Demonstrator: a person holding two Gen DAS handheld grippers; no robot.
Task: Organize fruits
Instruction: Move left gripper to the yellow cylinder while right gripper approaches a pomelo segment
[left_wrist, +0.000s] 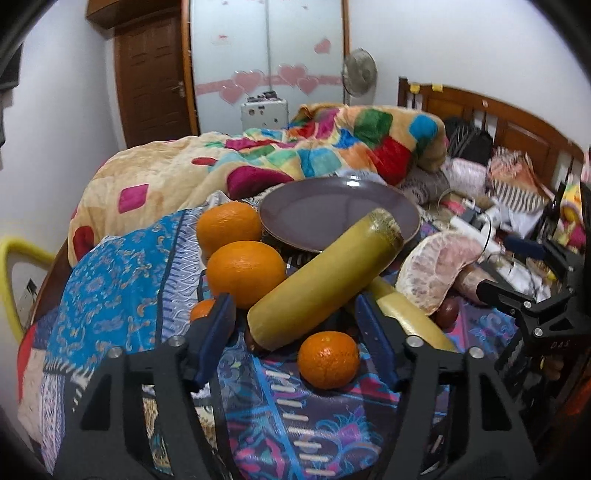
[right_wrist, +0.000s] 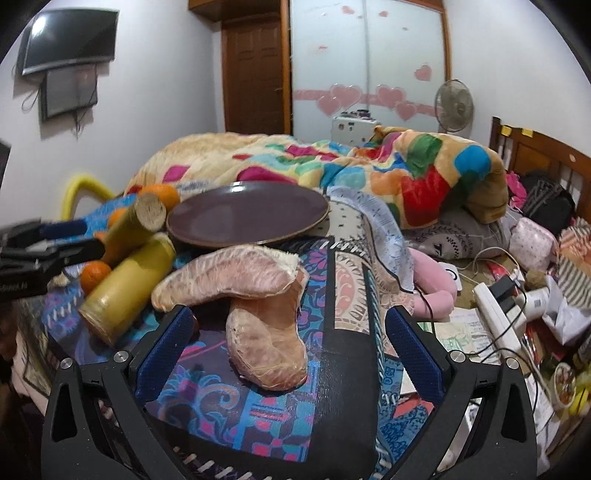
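On a bed, both grippers gape empty: the left gripper (left_wrist: 295, 325) faces oranges (left_wrist: 245, 272) and sugarcane (left_wrist: 325, 277), the right gripper (right_wrist: 290, 343) straddles a pomelo segment (right_wrist: 267, 343), best squeezed gently and carried to the bare plate (right_wrist: 247, 214) behind.

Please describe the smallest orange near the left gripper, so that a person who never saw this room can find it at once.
Start at the purple plate on the patterned cloth. In front of it lies a long yellow sugarcane piece. The small orange sits alone just before the cane's near end, between the open fingers of the left gripper; the two larger oranges are stacked left of the cane.
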